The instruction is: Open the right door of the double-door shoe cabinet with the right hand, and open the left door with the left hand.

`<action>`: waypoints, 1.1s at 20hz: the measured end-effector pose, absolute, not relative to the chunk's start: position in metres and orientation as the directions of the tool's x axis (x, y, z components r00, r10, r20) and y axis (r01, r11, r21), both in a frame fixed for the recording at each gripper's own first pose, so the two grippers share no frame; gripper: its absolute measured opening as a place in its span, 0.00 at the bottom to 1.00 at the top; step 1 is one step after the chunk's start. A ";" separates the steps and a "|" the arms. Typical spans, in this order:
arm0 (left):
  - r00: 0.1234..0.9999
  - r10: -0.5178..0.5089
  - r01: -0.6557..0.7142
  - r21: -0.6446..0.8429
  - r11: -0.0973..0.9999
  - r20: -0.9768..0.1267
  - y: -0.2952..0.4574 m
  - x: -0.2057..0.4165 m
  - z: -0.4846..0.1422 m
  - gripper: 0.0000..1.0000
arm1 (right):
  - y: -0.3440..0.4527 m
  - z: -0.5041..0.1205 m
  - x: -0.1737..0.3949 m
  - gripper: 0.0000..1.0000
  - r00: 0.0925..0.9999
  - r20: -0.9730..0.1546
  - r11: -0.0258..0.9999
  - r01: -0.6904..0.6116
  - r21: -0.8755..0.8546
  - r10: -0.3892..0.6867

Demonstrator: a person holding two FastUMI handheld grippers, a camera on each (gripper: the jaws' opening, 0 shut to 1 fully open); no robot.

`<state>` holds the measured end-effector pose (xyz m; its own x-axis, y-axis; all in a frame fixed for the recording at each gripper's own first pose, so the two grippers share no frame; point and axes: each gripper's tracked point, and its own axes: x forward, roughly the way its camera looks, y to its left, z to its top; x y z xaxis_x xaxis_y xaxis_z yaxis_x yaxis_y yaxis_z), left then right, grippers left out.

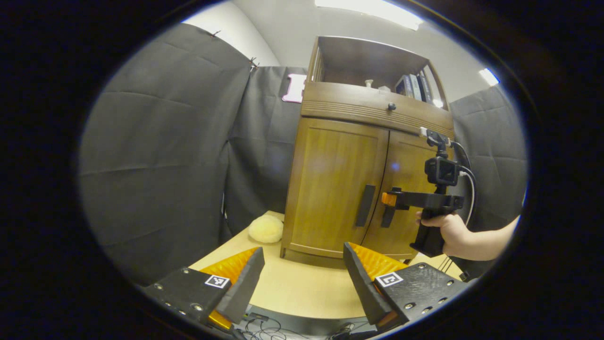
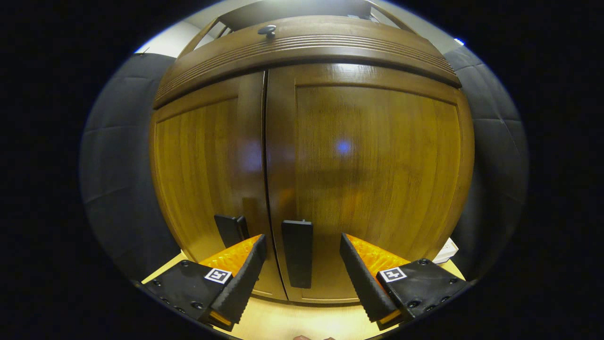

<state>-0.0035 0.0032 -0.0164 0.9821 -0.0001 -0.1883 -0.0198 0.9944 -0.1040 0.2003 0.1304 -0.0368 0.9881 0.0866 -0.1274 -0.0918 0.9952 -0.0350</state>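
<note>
Shoe cabinet (image 1: 358, 156) stands on the pale table (image 1: 302, 288) with both doors closed; the right gripper (image 2: 302, 264) is spread wide around the right door's dark handle (image 2: 297, 252), not touching it. The left gripper (image 1: 302, 276), also spread, hangs well back over bare tabletop, facing the left door (image 1: 337, 182). A pale round plush (image 1: 265, 229) lies beside the cabinet's left foot, black cloth walls behind.

Ceiling strip lights (image 1: 373, 7) above me give even, moderate light. Soft glare spots sit on the cabinet doors (image 2: 343, 146), and my fingers (image 2: 363, 278) cast little shadow. Fisheye curvature bows the cabinet's edges; focus is sharp centrally and softer at the rim.
</note>
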 end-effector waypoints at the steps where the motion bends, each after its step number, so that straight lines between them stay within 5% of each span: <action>1: 0.980 0.000 -0.021 -0.103 0.994 -0.197 0.003 -0.002 -0.018 0.97 | 0.129 -0.040 0.204 0.93 0.987 -0.136 0.996 -0.087 -0.034 0.082; 7: 0.976 0.007 -0.028 -0.096 0.995 -0.216 0.004 0.000 -0.022 0.96 | 0.122 -0.043 0.213 0.92 0.985 -0.164 0.998 -0.058 0.024 0.061; 13: 0.977 -0.004 -0.017 -0.096 0.995 -0.214 0.003 -0.001 -0.023 0.97 | 0.135 -0.045 0.215 0.37 0.981 -0.159 0.994 -0.107 0.012 0.108; 22: 0.968 -0.013 0.007 -0.024 1.000 -0.252 0.003 -0.002 -0.034 0.97 | 0.140 -0.043 0.218 0.12 0.967 -0.153 0.979 -0.202 0.023 0.204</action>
